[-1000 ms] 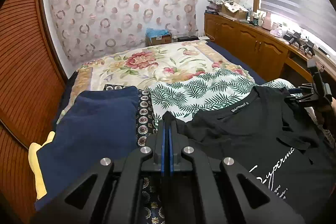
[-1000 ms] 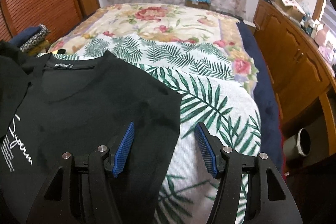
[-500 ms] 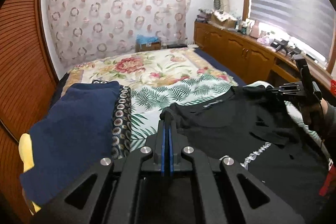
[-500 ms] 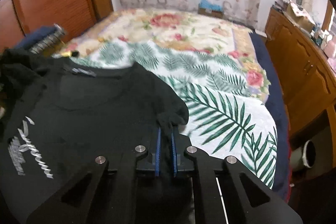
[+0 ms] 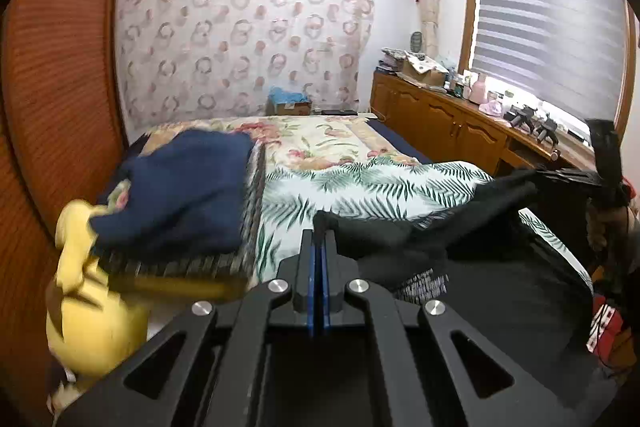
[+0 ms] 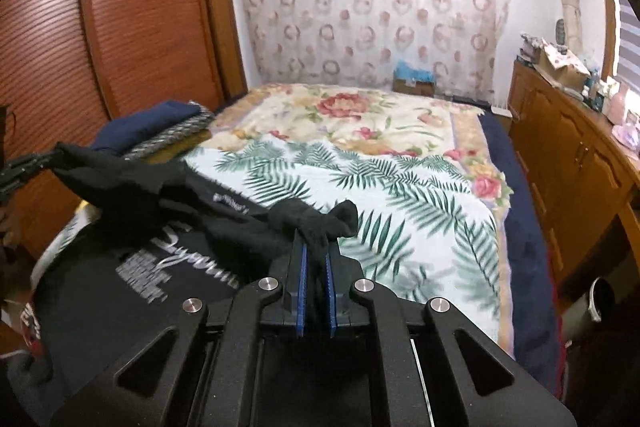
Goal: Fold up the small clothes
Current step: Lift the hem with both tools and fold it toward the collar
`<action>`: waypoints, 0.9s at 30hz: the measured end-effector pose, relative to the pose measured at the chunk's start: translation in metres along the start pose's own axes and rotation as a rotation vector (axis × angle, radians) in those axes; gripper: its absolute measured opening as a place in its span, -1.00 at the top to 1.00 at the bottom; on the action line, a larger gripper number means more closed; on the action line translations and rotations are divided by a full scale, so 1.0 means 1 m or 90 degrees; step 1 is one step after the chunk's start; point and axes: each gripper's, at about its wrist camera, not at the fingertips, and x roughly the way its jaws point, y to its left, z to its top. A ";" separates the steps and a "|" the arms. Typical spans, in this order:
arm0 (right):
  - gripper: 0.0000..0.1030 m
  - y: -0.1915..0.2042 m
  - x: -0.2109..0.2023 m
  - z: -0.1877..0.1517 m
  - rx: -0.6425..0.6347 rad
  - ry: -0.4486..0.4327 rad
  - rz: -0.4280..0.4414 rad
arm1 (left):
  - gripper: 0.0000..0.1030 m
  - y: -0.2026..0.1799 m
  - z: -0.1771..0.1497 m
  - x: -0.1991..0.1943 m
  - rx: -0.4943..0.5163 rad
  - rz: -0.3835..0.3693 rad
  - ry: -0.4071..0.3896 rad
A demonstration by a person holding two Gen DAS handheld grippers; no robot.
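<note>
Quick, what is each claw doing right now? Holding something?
Left claw: shut on the black shirt.
Right claw: shut on the black shirt too.

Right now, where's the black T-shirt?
In both wrist views, the black T-shirt hangs stretched between the left gripper and right gripper, near the palm-leaf blanket.

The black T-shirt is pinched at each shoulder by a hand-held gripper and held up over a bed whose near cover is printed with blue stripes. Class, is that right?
One detail is wrong. The near cover carries green palm leaves on white, not blue stripes, as the right wrist view shows. The rest stands: the left hand-held gripper and the right hand-held gripper each pinch a shoulder of the black T-shirt.
</note>
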 end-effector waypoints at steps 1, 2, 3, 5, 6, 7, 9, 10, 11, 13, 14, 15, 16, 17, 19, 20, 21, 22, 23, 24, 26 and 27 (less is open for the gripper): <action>0.91 0.003 -0.011 -0.008 0.004 -0.002 0.002 | 0.99 0.002 -0.008 -0.009 -0.008 0.000 -0.003; 0.91 0.006 -0.022 -0.016 0.008 -0.005 0.005 | 0.99 0.003 -0.016 -0.017 -0.011 -0.001 -0.005; 0.91 0.009 -0.032 -0.023 0.010 -0.006 0.007 | 0.99 0.004 -0.022 -0.024 -0.013 0.000 -0.005; 0.91 0.016 -0.050 -0.037 0.014 -0.006 0.008 | 0.99 0.005 -0.033 -0.036 -0.021 -0.003 -0.002; 0.91 0.018 -0.058 -0.043 0.017 -0.004 0.011 | 0.99 0.005 -0.037 -0.044 -0.025 -0.003 -0.002; 0.91 0.021 -0.066 -0.048 0.016 0.000 0.014 | 0.99 0.005 -0.041 -0.052 -0.029 -0.002 -0.002; 0.91 0.027 -0.080 -0.055 0.014 0.011 0.010 | 0.99 0.007 -0.047 -0.066 -0.043 0.000 -0.005; 0.91 0.028 -0.086 -0.058 0.013 0.018 0.008 | 0.99 0.006 -0.050 -0.071 -0.049 -0.001 -0.003; 0.91 0.028 -0.092 -0.062 0.012 0.023 0.007 | 0.99 0.006 -0.055 -0.076 -0.051 0.003 0.002; 0.91 0.034 -0.106 -0.066 0.006 0.031 0.008 | 0.94 0.009 -0.060 -0.079 -0.054 0.011 0.013; 0.91 0.034 -0.112 -0.071 0.007 0.034 0.010 | 0.85 0.008 -0.061 -0.078 -0.051 0.016 0.020; 0.91 0.034 -0.116 -0.074 0.011 0.041 0.015 | 0.80 0.009 -0.062 -0.076 -0.046 0.021 0.027; 0.90 0.035 -0.115 -0.080 0.016 0.060 0.028 | 0.76 0.009 -0.066 -0.077 -0.042 0.019 0.029; 0.89 0.036 -0.112 -0.085 0.012 0.076 0.027 | 0.60 0.011 -0.067 -0.076 -0.039 0.016 0.032; 0.80 0.038 -0.104 -0.099 -0.003 0.105 0.001 | 0.47 0.014 -0.065 -0.072 -0.035 0.026 0.040; 0.72 0.036 -0.100 -0.103 -0.003 0.115 0.000 | 0.45 0.015 -0.063 -0.070 -0.031 0.030 0.040; 0.55 0.035 -0.097 -0.105 -0.003 0.120 -0.005 | 0.42 0.017 -0.063 -0.065 -0.031 0.032 0.043; 0.43 0.031 -0.094 -0.106 -0.003 0.122 -0.017 | 0.41 0.018 -0.062 -0.059 -0.030 0.033 0.051; 0.22 0.028 -0.092 -0.105 -0.002 0.121 -0.029 | 0.39 0.019 -0.062 -0.052 -0.028 0.033 0.060; 0.10 0.025 -0.090 -0.104 -0.002 0.116 -0.039 | 0.39 0.021 -0.061 -0.043 -0.027 0.035 0.072; -0.04 0.016 -0.084 -0.100 0.001 0.103 -0.049 | 0.38 0.023 -0.062 -0.026 -0.026 0.036 0.092; -0.09 0.014 -0.082 -0.099 0.002 0.102 -0.060 | 0.38 0.025 -0.063 -0.017 -0.027 0.035 0.102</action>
